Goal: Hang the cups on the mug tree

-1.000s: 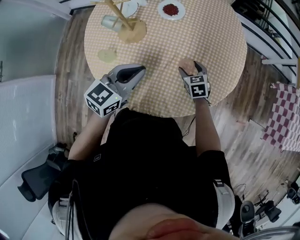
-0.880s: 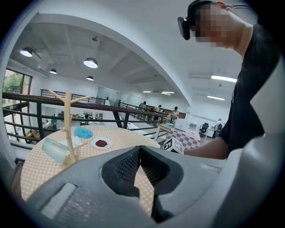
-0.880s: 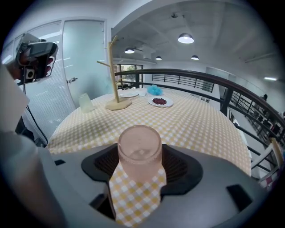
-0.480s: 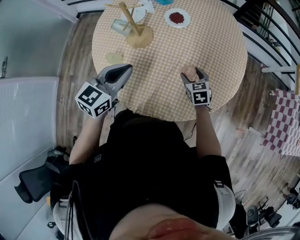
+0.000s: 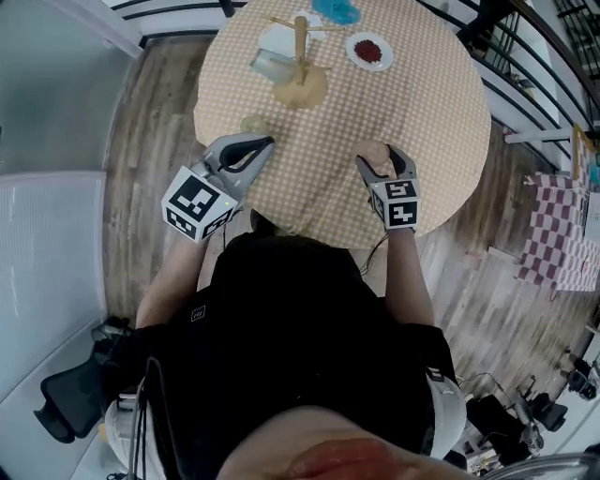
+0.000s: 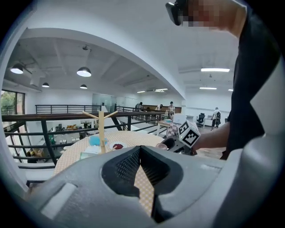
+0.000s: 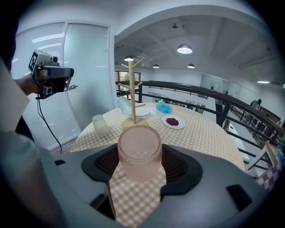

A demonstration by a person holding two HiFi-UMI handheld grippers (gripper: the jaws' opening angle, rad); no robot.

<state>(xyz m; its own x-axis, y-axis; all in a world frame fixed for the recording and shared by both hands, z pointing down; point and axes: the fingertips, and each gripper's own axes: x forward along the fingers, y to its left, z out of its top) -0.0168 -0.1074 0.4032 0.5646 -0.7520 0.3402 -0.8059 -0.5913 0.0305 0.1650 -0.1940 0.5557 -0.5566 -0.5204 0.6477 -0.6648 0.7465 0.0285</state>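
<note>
The wooden mug tree (image 5: 300,47) stands at the table's far side, with a pale clear cup (image 5: 272,64) hanging on a low branch. A yellowish cup (image 5: 253,124) stands on the checked cloth, just beyond my left gripper (image 5: 265,142), which is shut and empty. My right gripper (image 5: 380,155) is shut on a pink ribbed cup (image 5: 373,148), its jaws having just closed a little onto it. In the right gripper view the pink cup (image 7: 139,153) lies between the pads of the right gripper (image 7: 139,156), in line with the tree (image 7: 132,95). The left gripper (image 6: 140,149) points at the tree (image 6: 101,129).
A white plate of red bits (image 5: 368,52) and a blue object (image 5: 335,11) lie behind the tree, beside another white plate (image 5: 281,37). The round table (image 5: 431,141) ends just before me. Railings and a checked cloth (image 5: 553,234) are off to the right.
The right gripper has risen off the cloth with the pink cup between its jaws. The left gripper has shifted left over the table, closer to the yellowish cup.
</note>
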